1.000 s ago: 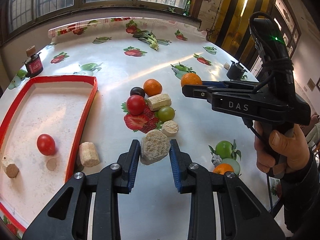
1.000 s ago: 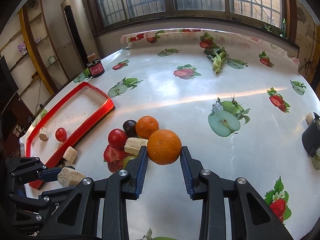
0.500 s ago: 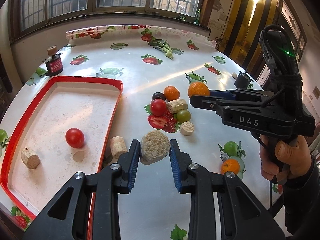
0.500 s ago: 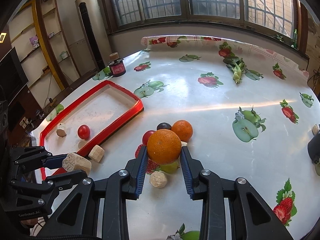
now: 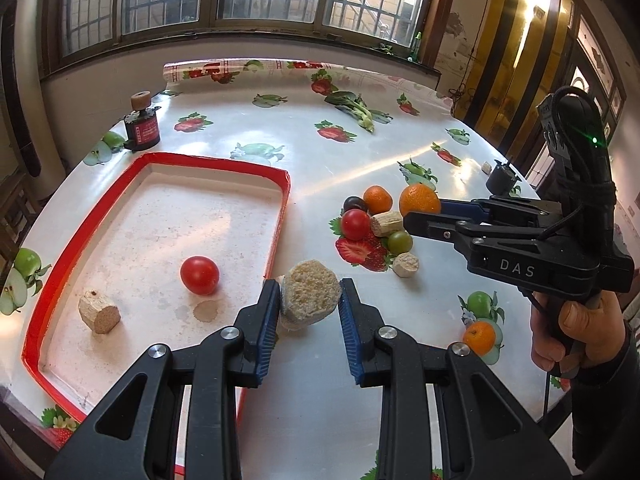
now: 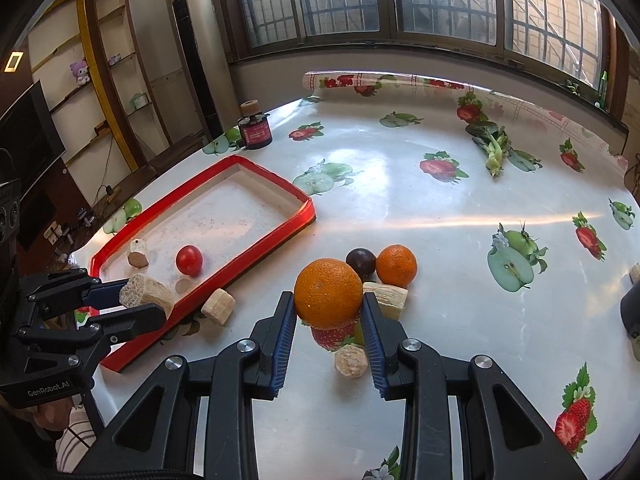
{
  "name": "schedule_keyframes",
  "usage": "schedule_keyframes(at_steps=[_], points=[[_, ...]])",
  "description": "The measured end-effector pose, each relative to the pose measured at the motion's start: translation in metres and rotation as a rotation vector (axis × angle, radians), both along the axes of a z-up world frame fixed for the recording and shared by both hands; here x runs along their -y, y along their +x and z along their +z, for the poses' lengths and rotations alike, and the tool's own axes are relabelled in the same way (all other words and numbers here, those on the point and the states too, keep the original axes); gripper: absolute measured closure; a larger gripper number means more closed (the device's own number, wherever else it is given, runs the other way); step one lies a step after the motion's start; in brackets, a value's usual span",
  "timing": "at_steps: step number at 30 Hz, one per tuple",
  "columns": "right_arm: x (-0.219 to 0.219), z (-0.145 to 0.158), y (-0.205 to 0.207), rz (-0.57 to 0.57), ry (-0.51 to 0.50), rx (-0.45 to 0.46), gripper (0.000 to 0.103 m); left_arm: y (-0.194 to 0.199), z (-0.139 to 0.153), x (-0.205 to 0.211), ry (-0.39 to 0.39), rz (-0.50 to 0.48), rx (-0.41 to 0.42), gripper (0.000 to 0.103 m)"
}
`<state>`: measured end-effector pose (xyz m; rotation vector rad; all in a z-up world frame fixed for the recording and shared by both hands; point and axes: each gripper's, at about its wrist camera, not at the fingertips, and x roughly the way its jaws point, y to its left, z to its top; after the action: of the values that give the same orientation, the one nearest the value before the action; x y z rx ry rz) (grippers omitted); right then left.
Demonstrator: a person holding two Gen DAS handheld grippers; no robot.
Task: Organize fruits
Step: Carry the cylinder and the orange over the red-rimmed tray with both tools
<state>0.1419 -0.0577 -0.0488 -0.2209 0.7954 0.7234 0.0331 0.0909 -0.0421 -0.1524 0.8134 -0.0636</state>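
Barred windows back a table [image 5: 400, 380] covered in a glossy fruit-print cloth. Left of frame centre lies a red-rimmed tray [image 5: 280, 216] holding a tomato [image 5: 199, 275] and a beige chunk [image 5: 99, 314]. The left gripper [image 5: 309, 304] pinches a cut sugarcane piece [image 5: 310, 294] at the tray's right rim. The right gripper [image 6: 329, 307] pinches an orange [image 6: 328, 293] above the loose fruit pile [image 5: 370, 220], partly hiding it.

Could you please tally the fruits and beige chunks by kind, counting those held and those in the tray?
Oranges: 2
Red tomatoes: 2
Dark plum: 1
Green fruit: 1
Beige chunks: 5
Total: 11
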Motion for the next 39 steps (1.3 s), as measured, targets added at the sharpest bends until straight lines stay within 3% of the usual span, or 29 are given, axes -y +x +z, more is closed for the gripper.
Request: schedule_keyframes(at_steps=[24,39], points=[[-0.057,-0.005,0.001,0.088,-0.011,-0.019,0.069,0.002,0.003,-0.060,0.001,0.109,-0.001,0.076],[-0.099,-0.010,0.017,0.137,-0.022,-0.044,0.070,0.022,-0.005,-0.100,-0.001,0.175,-0.030,0.076]])
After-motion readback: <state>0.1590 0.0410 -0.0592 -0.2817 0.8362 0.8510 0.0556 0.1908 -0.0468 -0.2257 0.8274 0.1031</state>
